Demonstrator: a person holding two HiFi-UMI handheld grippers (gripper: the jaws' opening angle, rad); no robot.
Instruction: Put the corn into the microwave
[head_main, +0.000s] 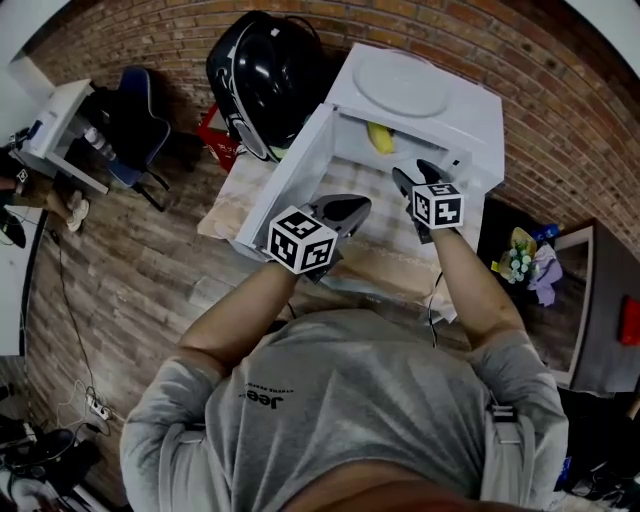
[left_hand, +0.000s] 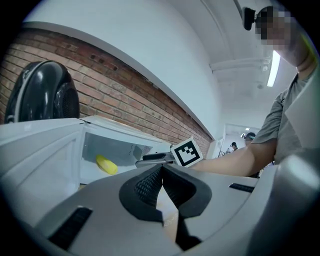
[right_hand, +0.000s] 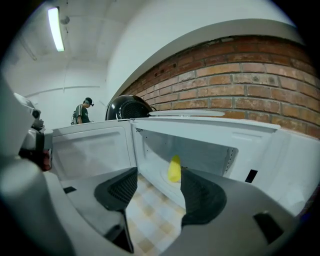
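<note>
The white microwave stands with its door swung open to the left. The yellow corn lies inside the cavity, apart from both grippers. My right gripper hovers just in front of the opening, open with nothing between its fingers. In the right gripper view the corn shows beyond the open right gripper, on the microwave floor. My left gripper is beside the door, shut and empty. In the left gripper view the left gripper has its pads meeting, with the corn far inside.
A black domed appliance sits left of the microwave. A white plate lies on the microwave's top. A checked cloth covers the table in front. A side table with flowers is at the right, and a person stands in the background.
</note>
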